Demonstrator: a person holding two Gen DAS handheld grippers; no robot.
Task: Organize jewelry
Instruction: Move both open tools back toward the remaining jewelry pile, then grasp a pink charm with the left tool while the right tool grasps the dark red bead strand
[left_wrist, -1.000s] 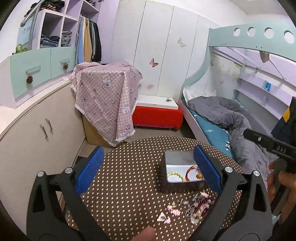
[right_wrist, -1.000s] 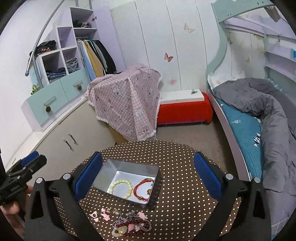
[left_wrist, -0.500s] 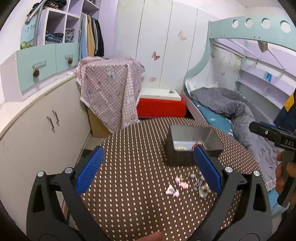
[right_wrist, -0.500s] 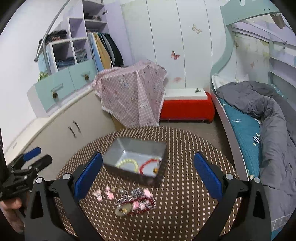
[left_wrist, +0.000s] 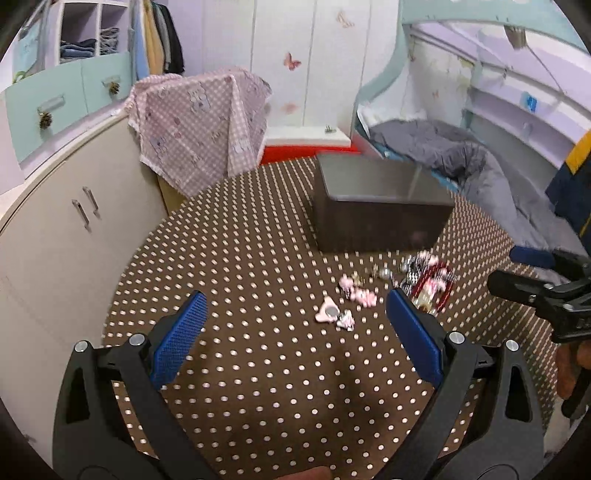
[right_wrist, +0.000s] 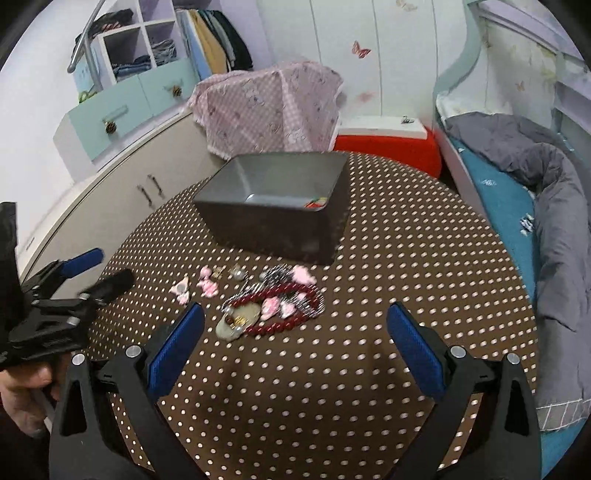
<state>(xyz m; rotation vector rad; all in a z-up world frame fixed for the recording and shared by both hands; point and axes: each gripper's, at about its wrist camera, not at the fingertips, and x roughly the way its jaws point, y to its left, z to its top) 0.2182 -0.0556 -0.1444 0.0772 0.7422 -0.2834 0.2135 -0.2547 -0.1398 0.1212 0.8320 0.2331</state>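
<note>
Round dotted table (right_wrist: 369, 258) holds the grey box (right_wrist: 273, 214) at the far side, probably parked there so the pile can be fed straight in; a red bit already shows inside. Jewelry pile (right_wrist: 273, 302), red bead string and pink charms, lies just in front of the box. Right tongs (right_wrist: 295, 334) gape wide, empty, pile just ahead between the tips. Left tongs (left_wrist: 295, 328) also wide, pink charms (left_wrist: 334, 314) slightly ahead.

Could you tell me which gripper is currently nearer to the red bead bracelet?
Right, probably. The right gripper, open, has the bracelet between its fingers just ahead. The left gripper, also open, sits off to the bracelet's left.
</note>
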